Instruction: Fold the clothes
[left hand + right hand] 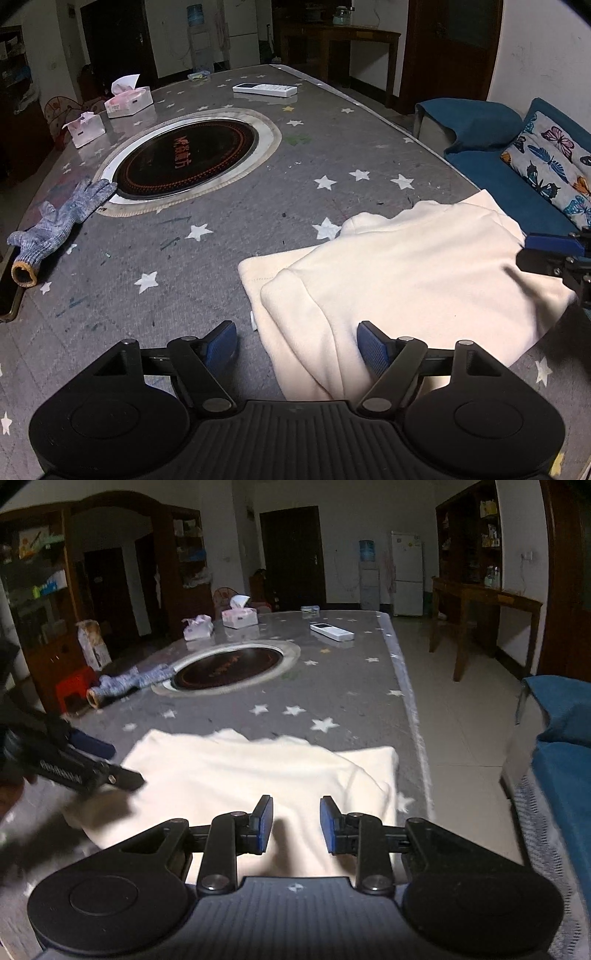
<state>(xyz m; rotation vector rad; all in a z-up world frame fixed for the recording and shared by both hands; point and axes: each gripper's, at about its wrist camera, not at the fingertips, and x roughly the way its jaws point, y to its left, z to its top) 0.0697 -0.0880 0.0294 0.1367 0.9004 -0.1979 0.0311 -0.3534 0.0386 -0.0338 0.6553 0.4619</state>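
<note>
A cream garment (406, 266) lies folded over on the grey star-print table (258, 206), near its front right. My left gripper (297, 341) is open above the garment's left edge, with nothing between its blue pads. In the right wrist view the same cream garment (258, 771) spreads below my right gripper (296, 823), which is open and holds nothing. The right gripper's blue finger (550, 245) shows at the left wrist view's right edge, over the cloth. The left gripper's dark finger (92, 771) enters the right wrist view from the left, blurred, over the garment's corner.
A round black induction plate (184, 158) is set in the table's middle. A grey knit glove (55, 229) lies at the left, two tissue packs (127, 99) and a white remote (264, 89) at the back. A blue sofa with a butterfly cushion (554, 166) stands right.
</note>
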